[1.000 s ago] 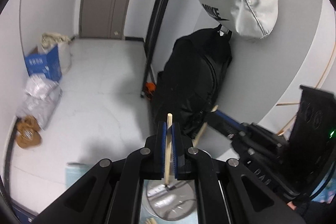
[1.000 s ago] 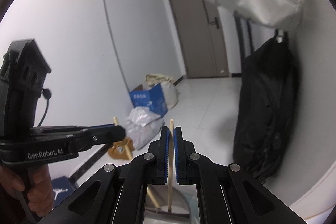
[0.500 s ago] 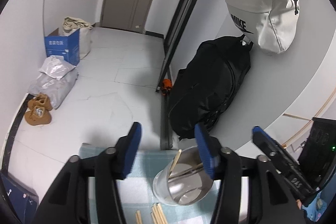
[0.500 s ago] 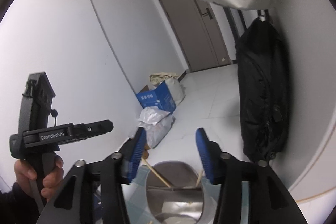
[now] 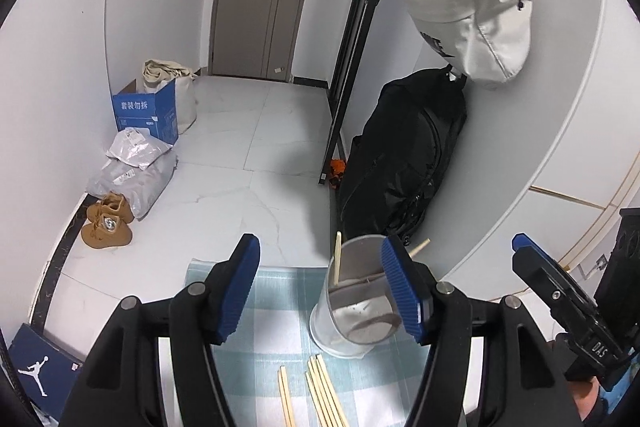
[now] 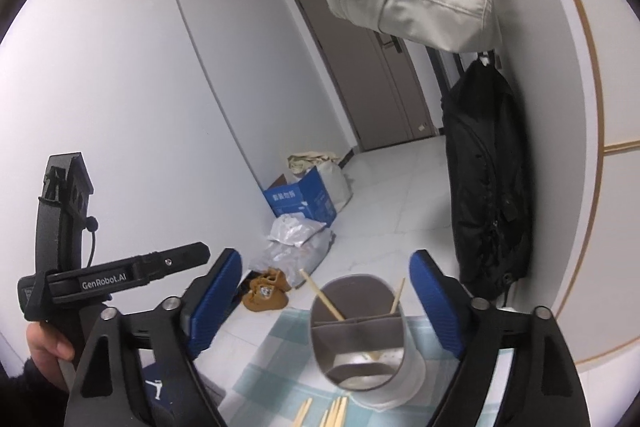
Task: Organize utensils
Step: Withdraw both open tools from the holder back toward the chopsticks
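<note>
Inside holder: seemingly two chopsticks.

Right tool opening, empty, above holder, two chopsticks inside

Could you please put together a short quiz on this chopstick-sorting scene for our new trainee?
1. True or false: the left gripper holds a chopstick.
2. How many chopsticks stand in the metal utensil holder? A) none B) two C) five
3. Fill in: the loose chopsticks lie on a ____ tablecloth.

Key: 1. False; nothing is between its pads. 2. B; one leans at each side of the holder's rim. 3. Checked, pale blue and white.
</note>
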Motion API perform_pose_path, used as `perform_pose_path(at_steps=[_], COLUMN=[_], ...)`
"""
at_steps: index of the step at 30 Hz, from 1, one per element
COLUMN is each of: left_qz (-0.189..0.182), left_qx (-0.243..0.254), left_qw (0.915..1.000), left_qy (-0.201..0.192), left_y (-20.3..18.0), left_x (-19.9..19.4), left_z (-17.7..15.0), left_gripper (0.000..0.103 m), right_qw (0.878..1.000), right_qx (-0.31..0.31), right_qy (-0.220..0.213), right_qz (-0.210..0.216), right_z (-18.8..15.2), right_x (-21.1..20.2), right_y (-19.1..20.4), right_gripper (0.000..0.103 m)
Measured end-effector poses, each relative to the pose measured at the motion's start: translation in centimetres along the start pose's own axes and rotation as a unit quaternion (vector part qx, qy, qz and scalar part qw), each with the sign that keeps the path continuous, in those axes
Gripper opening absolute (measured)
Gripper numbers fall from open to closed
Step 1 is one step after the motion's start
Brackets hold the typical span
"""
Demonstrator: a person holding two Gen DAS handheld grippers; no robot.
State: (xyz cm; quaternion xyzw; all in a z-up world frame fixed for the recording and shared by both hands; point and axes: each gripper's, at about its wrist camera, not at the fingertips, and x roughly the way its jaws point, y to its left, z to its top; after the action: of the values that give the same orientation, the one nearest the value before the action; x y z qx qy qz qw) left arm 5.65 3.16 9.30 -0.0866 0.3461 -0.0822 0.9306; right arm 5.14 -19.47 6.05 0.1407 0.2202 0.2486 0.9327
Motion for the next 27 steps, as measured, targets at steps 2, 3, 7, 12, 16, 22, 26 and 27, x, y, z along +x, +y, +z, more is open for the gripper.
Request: perform_pose_path(at_steps=[2,3,7,12,16,22,26,27], left_qz=[0.002,0.003,0.008,0.017,0.028,0.037,0.056,0.063], left_qx=[0.001,0.001,0.0,0.002,0.003,0.008,0.022,0.026], left_qw=[1.0,1.0,1.0,0.9999,0.9996,0.9993,0.998,0.9975], left_qy=[-0.002,-0.002,0.002,0.003,0.002,-0.008,-0.016,-0.017], left_y=[0.0,0.1,0.1,0.0,0.3,1.0,1.4,1.5], left_x=[-0.5,-0.6,-1.1,-1.5,-1.4,-0.9,0.3,0.7], left_z=[-0.4,-0.7,-1.8,-3.1,-4.4,-6.6,-7.7,-8.0], left_gripper=[0.059,0.059,0.059,0.06,0.071,0.075,0.077,0.078], right_qw=[1.0,1.0,1.0,1.0,1.0,0.999,0.998,0.998], right_qx=[-0.003,-0.005,-0.014,-0.02,-0.018,-0.03,-0.052,-0.058], right_qy=[-0.004,-0.006,-0.01,-0.019,-0.018,-0.021,-0.012,-0.007], right_qz=[0.002,0.002,-0.004,-0.012,-0.016,-0.02,-0.023,-0.023], right_z=[-0.4,-0.5,-1.3,-2.3,-3.4,-6.1,-8.0,-8.5], right_x=[-0.7,-1.0,-2.0,-3.2,-3.4,-3.0,-2.1,-1.7], right_y=[0.5,0.8,1.7,2.1,2.0,1.8,1.9,2.0], right_gripper=[0.093,0.094,0.098,0.103,0.103,0.103,0.103,0.103])
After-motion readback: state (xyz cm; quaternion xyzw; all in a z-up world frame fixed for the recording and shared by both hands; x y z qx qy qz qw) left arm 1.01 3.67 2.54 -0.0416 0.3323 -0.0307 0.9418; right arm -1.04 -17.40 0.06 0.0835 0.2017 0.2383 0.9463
